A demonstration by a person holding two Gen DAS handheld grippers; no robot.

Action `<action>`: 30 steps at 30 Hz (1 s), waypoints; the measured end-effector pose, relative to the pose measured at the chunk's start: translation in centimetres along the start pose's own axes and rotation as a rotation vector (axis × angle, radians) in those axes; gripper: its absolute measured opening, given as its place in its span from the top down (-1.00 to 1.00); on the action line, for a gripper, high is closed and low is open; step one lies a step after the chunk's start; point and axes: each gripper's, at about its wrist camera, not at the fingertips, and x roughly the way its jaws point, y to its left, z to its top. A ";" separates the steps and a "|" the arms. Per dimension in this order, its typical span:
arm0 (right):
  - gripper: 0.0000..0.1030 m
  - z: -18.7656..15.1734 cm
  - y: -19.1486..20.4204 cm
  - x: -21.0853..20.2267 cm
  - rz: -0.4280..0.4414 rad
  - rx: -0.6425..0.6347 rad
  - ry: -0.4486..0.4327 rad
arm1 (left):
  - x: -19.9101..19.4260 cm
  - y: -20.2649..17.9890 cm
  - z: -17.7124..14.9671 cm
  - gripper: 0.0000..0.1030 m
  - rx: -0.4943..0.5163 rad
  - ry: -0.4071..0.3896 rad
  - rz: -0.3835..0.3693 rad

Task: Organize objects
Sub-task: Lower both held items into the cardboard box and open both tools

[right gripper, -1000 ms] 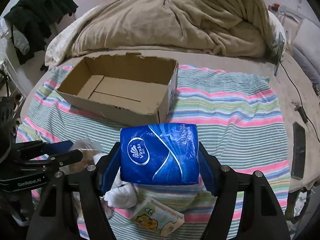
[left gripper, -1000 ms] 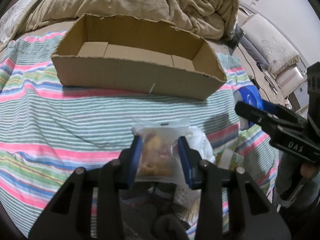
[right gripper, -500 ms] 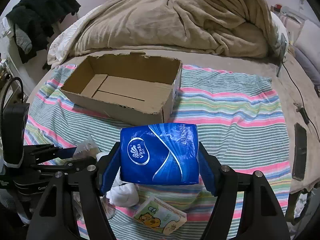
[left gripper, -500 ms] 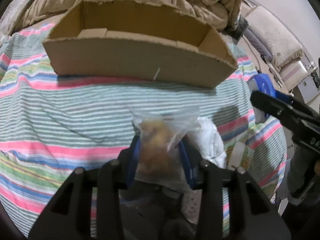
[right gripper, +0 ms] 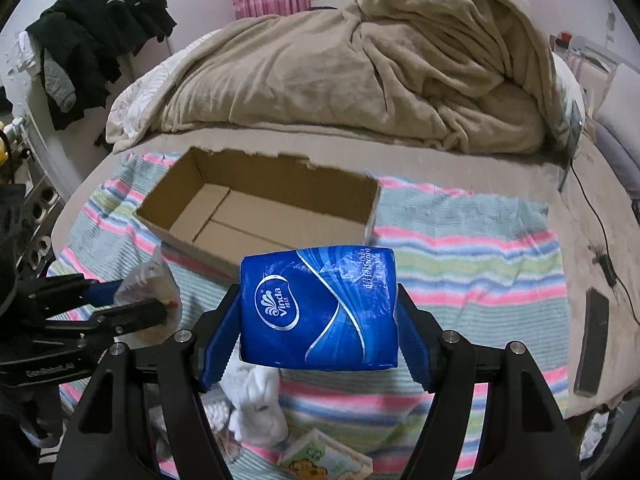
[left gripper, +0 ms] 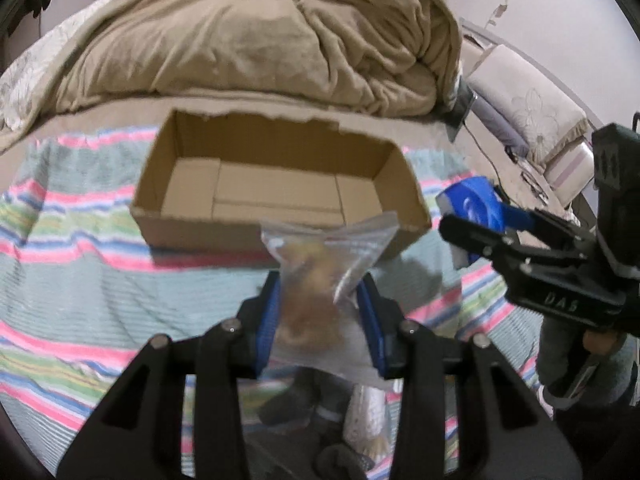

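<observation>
We see the clear snack bag [left gripper: 320, 280] pinched between the blue pads of the left gripper [left gripper: 320, 312], its crumpled top rising above the fingers [left gripper: 267, 320] and its lower end hanging below them. The right gripper [right gripper: 318, 328] clamps the blue tissue pack [right gripper: 318, 308] squarely between its two fingers [right gripper: 218, 344], the pack filling the whole gap and lying roughly level. Both loads are held in the air above the striped blanket [right gripper: 472, 264] on the bed. Ahead of both grippers stands the open cardboard box [left gripper: 276, 184], its inside bare, its rim ragged along the far wall; in the left view the bag's top overlaps the box's near wall. In the left view, the right gripper sits off to the right of the box's end. Behind the box lies the heaped tan duvet [right gripper: 360, 72]. Below the tissue pack on the blanket lie a white cloth [right gripper: 256, 404] and a small cartoon-printed packet [right gripper: 324, 458], and a dark phone [right gripper: 592, 340] lies near the bed's right edge.
</observation>
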 end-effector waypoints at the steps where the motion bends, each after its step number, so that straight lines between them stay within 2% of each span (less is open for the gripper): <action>1: -0.44 0.3 0.1 0.0 0.001 -0.003 -0.004 | -0.1 0.1 0.4 0.24 0.004 -0.007 0.004; 7: -0.44 1.9 0.1 1.0 0.013 -0.004 -0.012 | 0.0 0.8 2.9 0.24 0.014 -0.046 0.013; 14: -0.44 3.8 0.5 3.3 0.037 -0.006 0.003 | 1.9 2.7 5.2 0.24 -0.003 -0.069 0.037; 26: -0.44 5.4 1.2 7.3 0.051 -0.012 0.042 | 4.9 5.3 6.6 0.23 -0.018 -0.055 0.065; 30: -0.44 5.5 1.4 8.6 0.059 -0.007 0.060 | 6.6 6.5 6.3 0.23 -0.038 -0.010 0.075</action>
